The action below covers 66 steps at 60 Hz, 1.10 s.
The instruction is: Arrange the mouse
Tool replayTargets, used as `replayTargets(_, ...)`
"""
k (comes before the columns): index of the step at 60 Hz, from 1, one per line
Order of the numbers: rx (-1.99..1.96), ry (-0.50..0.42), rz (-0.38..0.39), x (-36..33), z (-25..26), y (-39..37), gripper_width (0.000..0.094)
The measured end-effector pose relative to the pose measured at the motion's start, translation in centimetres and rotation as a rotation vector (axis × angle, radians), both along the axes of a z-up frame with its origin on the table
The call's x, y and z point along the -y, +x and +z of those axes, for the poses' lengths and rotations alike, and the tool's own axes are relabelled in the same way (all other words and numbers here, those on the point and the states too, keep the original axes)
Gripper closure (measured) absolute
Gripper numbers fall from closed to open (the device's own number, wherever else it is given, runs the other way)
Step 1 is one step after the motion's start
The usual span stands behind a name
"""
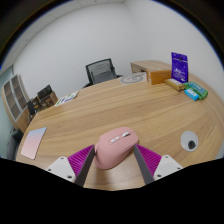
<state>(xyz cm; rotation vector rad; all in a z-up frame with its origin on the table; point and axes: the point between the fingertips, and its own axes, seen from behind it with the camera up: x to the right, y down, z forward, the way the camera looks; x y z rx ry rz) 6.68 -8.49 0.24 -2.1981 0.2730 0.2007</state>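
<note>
A pink computer mouse (113,147) with a pale scroll wheel sits between my two fingers, its buttons pointing away from me. My gripper (114,156) is shut on the mouse; both magenta pads (84,160) press on its sides. The mouse is over the near part of a light wooden table (120,105). I cannot tell whether it rests on the table or is lifted off it. A pink flat mat (35,143) lies on the table to the left of the fingers.
A small white object with a dark spot (188,143) lies to the right. At the far right stand a purple box (180,67), a cardboard box (155,72) and a teal item (193,91). A black chair (100,71) is behind the table.
</note>
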Motion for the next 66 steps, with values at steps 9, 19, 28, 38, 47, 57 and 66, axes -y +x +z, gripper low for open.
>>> replayTargets(9,0.009,-0.006,0.050,-2.7,-0.2,-0.5,0.0109)
replayTargets(19,0.008,-0.007,0.097,-5.4,-0.1,-1.7,0.0111)
replayTargets(28,0.028,-0.005,0.131,-6.8,-0.1,-2.9,0.0110)
replayTargets(38,0.077,-0.010,0.161,-7.3,-0.6,-3.1,0.0273)
replayTargets(47,0.115,0.013,0.156,-7.0,-0.7,-2.9,0.0411)
replayTargets(57,0.129,-0.012,0.151,-7.1,-0.7,-2.8,0.0511)
replayTargets(66,0.145,-0.011,0.141,-6.9,1.4,-4.6,0.0511)
